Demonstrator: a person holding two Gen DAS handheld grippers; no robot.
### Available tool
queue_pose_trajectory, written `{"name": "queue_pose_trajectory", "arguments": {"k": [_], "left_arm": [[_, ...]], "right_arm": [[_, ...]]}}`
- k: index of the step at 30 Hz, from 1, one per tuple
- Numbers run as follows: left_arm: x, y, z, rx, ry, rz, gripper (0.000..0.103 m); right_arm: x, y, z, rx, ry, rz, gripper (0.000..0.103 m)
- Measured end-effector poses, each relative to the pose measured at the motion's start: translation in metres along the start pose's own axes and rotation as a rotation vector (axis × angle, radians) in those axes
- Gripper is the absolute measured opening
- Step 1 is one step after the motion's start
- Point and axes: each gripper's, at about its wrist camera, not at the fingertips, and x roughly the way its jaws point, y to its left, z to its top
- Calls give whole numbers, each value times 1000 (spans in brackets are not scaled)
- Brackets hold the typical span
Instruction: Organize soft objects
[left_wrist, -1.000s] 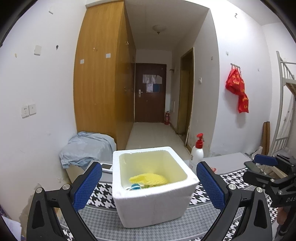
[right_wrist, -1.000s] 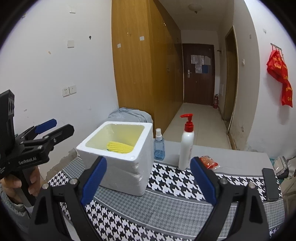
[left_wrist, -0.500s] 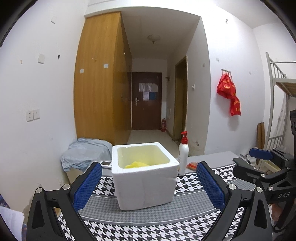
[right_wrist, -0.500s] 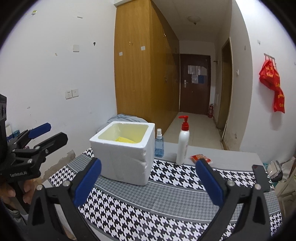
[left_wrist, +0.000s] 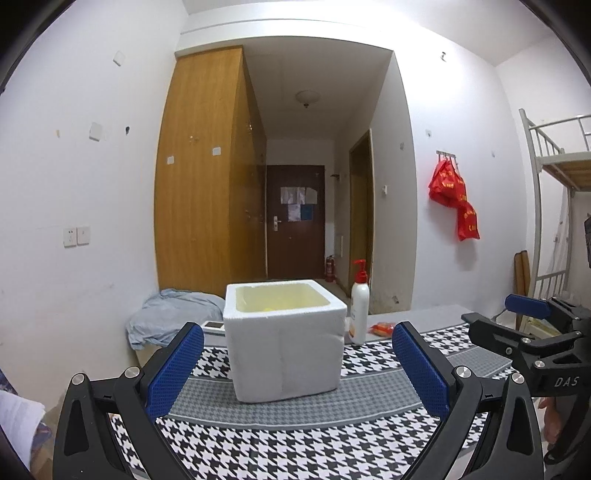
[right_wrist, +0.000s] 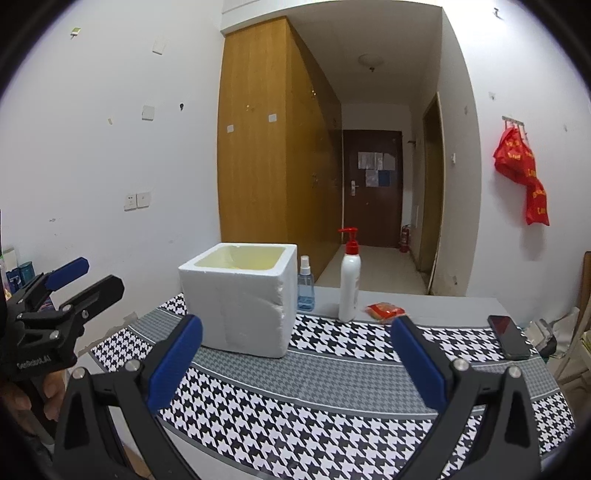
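On tablecloth (left_wrist: 295, 424), white foam box (left_wrist: 284, 354)

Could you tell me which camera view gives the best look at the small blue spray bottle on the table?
The right wrist view: the blue spray bottle stands in full sight there, just right of the white foam box, nozzle to base. In the left wrist view the foam box hides it completely, so that view shows nothing of it.
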Motion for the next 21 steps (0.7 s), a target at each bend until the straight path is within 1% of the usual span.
{"name": "queue_pose_trajectory", "arguments": {"k": [4,7,10,15,21], "left_arm": [[-3,-3,-13,1,-2,-5,102],[-5,-4,-23,-3,2,-4,102],[-5,-6,-30,-11,16,-8,102],[-1,-6,-39,-12,47,-5,102],[-1,-7,-40,-8,50,-8,102]], "right_arm": [[-2,1,-17,-9,1,-14,103],[-2,-4,-32,36,6,16,103],[0,-6,-39,62,25,11,103],[0,-5,-44,55,34,-8,103],[-3,-4,-45,43,35,-11,103]]}}
